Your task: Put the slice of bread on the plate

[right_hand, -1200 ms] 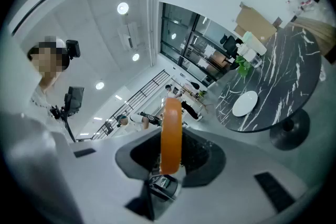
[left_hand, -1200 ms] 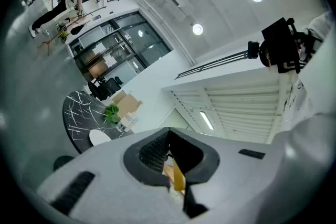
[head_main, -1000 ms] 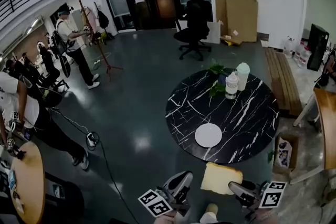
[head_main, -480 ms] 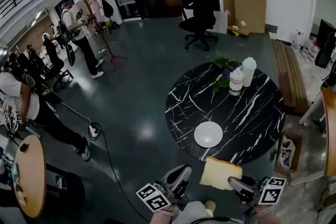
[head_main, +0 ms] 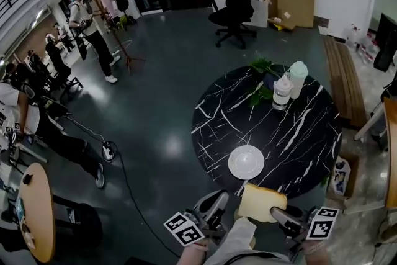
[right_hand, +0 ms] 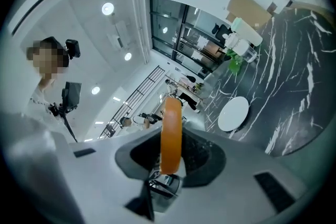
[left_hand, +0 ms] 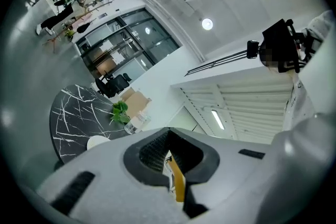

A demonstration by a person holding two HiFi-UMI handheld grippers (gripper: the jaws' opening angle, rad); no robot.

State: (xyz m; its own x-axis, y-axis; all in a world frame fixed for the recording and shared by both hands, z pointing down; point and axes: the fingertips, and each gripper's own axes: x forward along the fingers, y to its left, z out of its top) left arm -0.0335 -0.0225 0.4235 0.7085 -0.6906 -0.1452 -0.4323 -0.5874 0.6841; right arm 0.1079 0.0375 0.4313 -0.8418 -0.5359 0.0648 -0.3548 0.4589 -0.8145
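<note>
Bread slice (head_main: 260,202) has reached the table (head_main: 310,152) edge — plate (head_main: 246,162) just beyond.

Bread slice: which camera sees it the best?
The head view: it shows the bread slice whole, its pale flat face up, near the plate. The right gripper view shows only its orange crust edge-on between the jaws; the left gripper view, a thin sliver.
</note>
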